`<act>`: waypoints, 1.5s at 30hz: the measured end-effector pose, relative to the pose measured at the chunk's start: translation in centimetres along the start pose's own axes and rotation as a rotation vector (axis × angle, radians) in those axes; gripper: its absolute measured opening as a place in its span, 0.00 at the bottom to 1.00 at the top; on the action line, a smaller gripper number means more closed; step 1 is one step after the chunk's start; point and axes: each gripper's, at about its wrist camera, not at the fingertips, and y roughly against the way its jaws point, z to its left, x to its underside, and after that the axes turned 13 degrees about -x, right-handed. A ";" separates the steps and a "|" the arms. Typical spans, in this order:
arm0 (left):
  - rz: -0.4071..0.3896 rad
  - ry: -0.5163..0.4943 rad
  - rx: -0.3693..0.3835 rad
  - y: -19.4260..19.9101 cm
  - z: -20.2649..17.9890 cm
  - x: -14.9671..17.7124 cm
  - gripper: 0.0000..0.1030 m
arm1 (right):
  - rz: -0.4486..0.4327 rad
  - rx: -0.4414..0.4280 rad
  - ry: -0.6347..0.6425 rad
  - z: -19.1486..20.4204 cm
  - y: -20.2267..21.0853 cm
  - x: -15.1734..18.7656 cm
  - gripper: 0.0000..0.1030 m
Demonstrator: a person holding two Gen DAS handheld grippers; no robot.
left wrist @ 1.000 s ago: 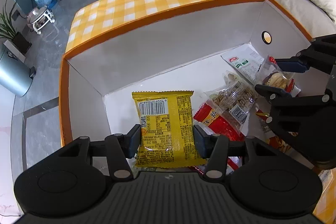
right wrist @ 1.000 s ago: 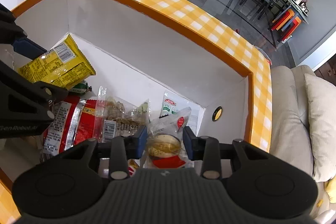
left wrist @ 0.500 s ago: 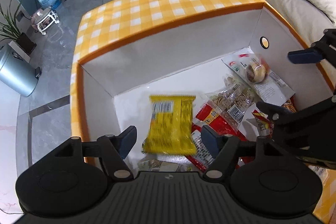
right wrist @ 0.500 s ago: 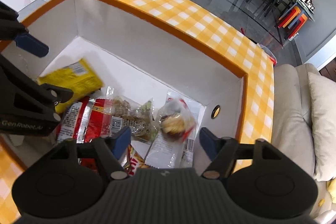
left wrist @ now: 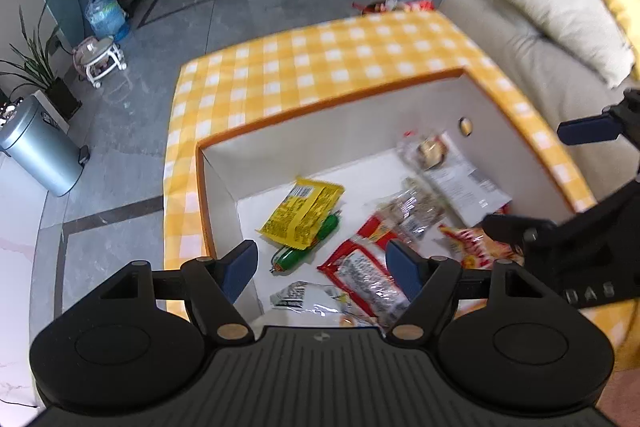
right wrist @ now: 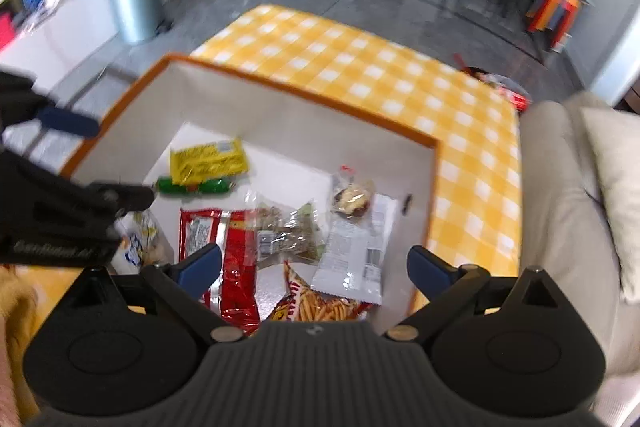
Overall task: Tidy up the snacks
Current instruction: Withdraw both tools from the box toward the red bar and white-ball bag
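A white box with an orange rim (left wrist: pixel 320 103) (right wrist: pixel 288 87) holds several snack packs. A yellow packet (left wrist: pixel 302 213) (right wrist: pixel 208 161) lies at its left on a green sausage stick (left wrist: pixel 304 249) (right wrist: pixel 192 186). A clear pack with a round cake (left wrist: pixel 428 149) (right wrist: pixel 354 197) lies near the right wall on a white packet (right wrist: pixel 354 251). Red packets (left wrist: pixel 368 277) (right wrist: pixel 234 259) and a clear nut bag (right wrist: pixel 288 233) lie between. My left gripper (left wrist: pixel 322 269) is open and empty above the box. My right gripper (right wrist: pixel 314 265) is open and empty above it too.
The box stands on a yellow checked tablecloth (left wrist: pixel 320 55) (right wrist: pixel 360 67). A beige sofa with cushions (left wrist: pixel 560 27) (right wrist: pixel 568 207) is at the right. A metal bin (left wrist: pixel 40 151) (right wrist: pixel 134 7), a water bottle and plants stand on the grey floor.
Both grippers opened and dropped their packs: the yellow packet and the round cake pack now lie in the box. Both grippers have risen and pulled back from the box.
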 end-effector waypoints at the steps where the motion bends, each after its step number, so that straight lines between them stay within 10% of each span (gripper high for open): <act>1: -0.018 0.007 -0.002 0.7 0.1 0.2 0.83 | -0.021 0.009 -0.017 0.0 0.5 0.2 0.93; 19: -0.210 0.088 0.119 8.9 -1.5 6.6 0.85 | -0.364 0.116 -0.126 2.6 9.8 10.9 0.96; 45: -0.092 0.034 0.298 3.7 -9.5 10.8 0.84 | -0.189 0.136 -0.211 -1.8 5.1 22.2 0.96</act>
